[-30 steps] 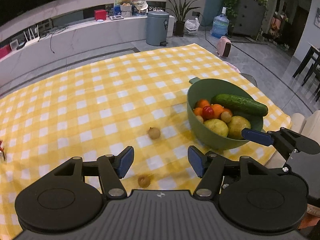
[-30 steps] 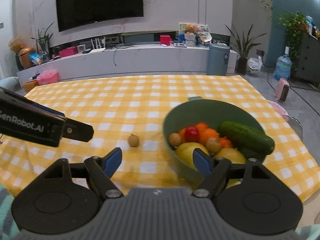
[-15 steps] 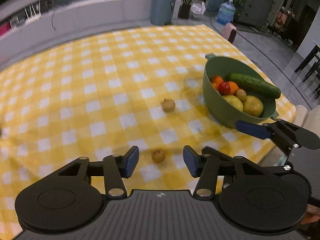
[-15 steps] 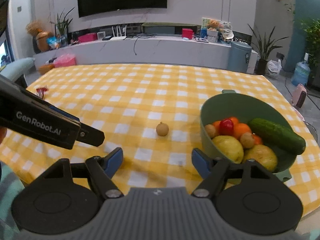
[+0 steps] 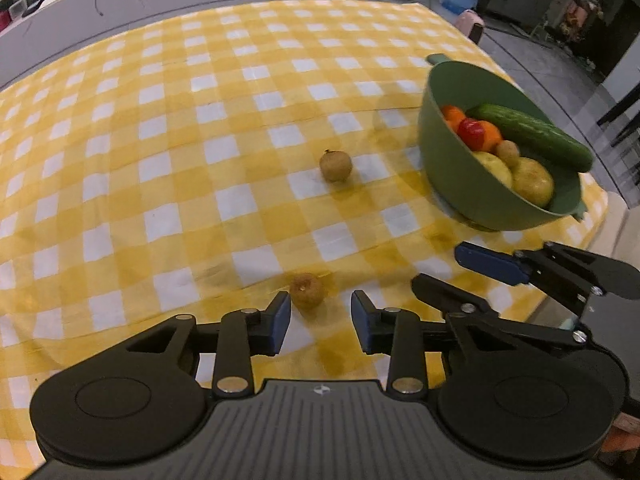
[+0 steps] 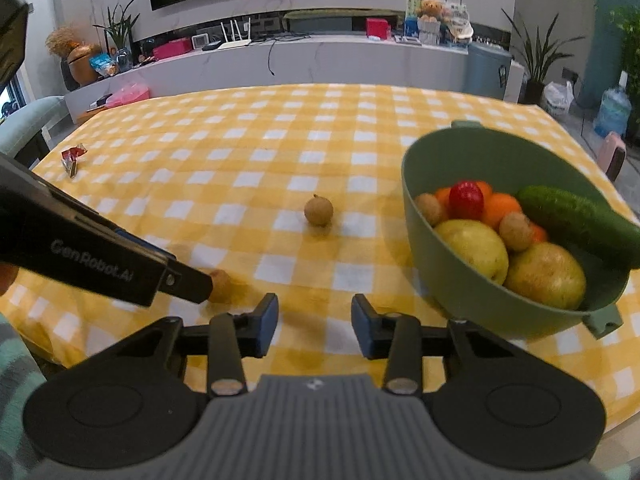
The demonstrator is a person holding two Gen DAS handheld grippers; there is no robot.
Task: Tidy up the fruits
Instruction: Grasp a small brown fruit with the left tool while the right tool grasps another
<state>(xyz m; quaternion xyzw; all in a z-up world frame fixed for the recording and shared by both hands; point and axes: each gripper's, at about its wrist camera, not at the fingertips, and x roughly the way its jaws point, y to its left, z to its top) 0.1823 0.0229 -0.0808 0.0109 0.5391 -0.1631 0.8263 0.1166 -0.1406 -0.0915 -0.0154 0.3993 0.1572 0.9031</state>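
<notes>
Two small brown longans lie on the yellow checked tablecloth. The near longan (image 5: 307, 291) sits just ahead of my open left gripper (image 5: 320, 322), close to its left finger; in the right wrist view it (image 6: 221, 285) is half hidden behind the left gripper's finger. The far longan (image 5: 336, 165) (image 6: 319, 210) lies mid-table. A green bowl (image 5: 448, 176) (image 6: 416, 200) at the right holds a cucumber (image 6: 576, 216), yellow pears, oranges, a red tomato and longans. My right gripper (image 6: 314, 328) is open and empty near the front edge, left of the bowl.
A red candy wrapper (image 6: 72, 157) lies at the table's far left. The table's front and right edges are close to the bowl. Beyond the table are a long white bench, a grey bin (image 6: 488, 70) and plants.
My left gripper has dropped lower and moved forward, so the near longan now lies just in front of its fingers, which have narrowed. The right gripper has shifted left, away from the bowl.
</notes>
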